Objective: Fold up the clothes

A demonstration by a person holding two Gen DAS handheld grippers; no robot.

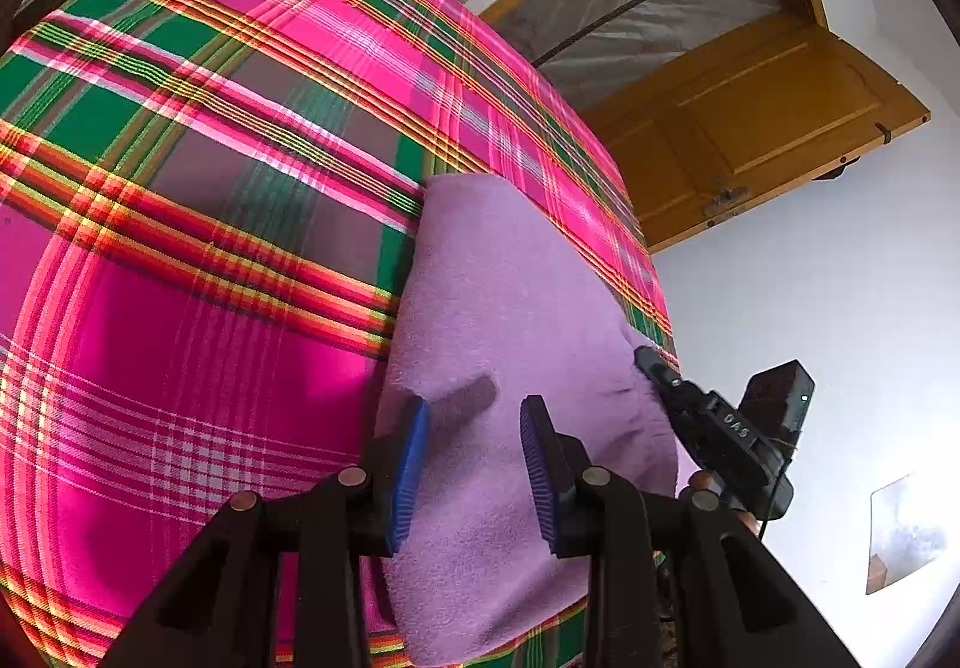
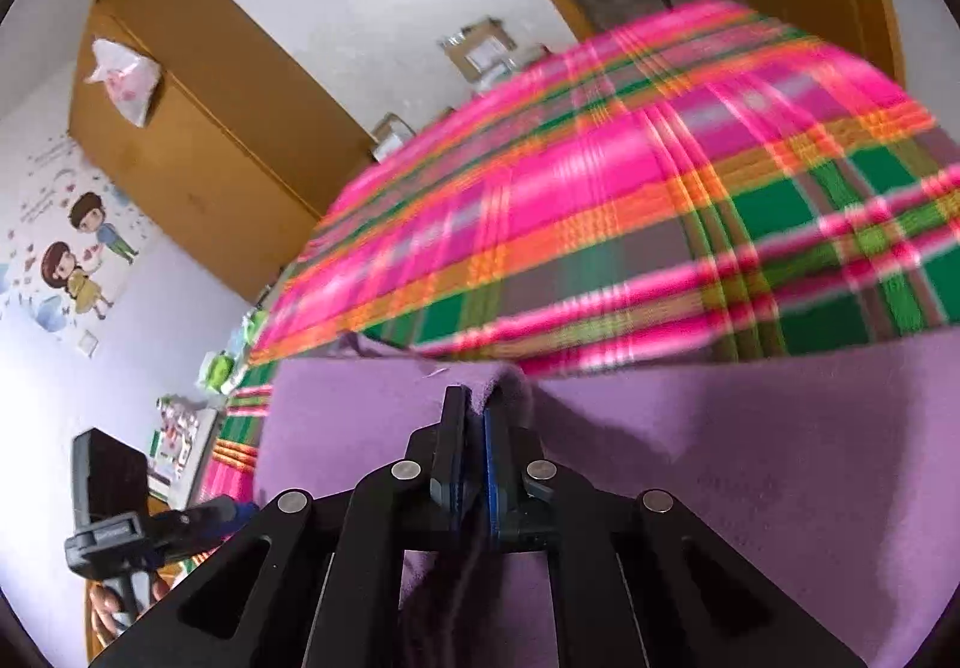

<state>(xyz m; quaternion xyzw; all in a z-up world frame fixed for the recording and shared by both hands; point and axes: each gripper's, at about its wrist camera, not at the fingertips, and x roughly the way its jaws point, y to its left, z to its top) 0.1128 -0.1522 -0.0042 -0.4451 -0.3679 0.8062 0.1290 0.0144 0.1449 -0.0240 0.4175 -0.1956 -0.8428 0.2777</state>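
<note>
Lilac fleece cloth (image 1: 504,308) lies on the pink-and-green plaid bedspread (image 1: 198,224), near the bed's right edge as the left wrist camera sees it, already looking folded into a thick oblong pad. Its long axis runs away from that camera, from the near edge of the bed up toward the wooden door (image 1: 774,122), with one rounded corner pointing that way.

Starting on the left, the left gripper (image 1: 474,464) hangs over the near half of the cloth with its blue-padded fingers (image 1: 410,464) spread wide and nothing between them; whether they touch the fleece is hard to tell. Further right in the same view, the right gripper (image 1: 651,362) comes in from the cloth's right-hand edge, where the fabric puckers around its tip.

The right wrist view confirms this: the right gripper (image 2: 474,428) is pressed closed on a raised fold of the lilac cloth (image 2: 750,464), pinching its edge. The plaid beyond is blurred, so that hand seems to be in motion.

My reading is that the right hand holds the working edge, so the next fold likely carries it across the short axis toward the left gripper, which is nearer the cloth's middle and could pin it.
</note>
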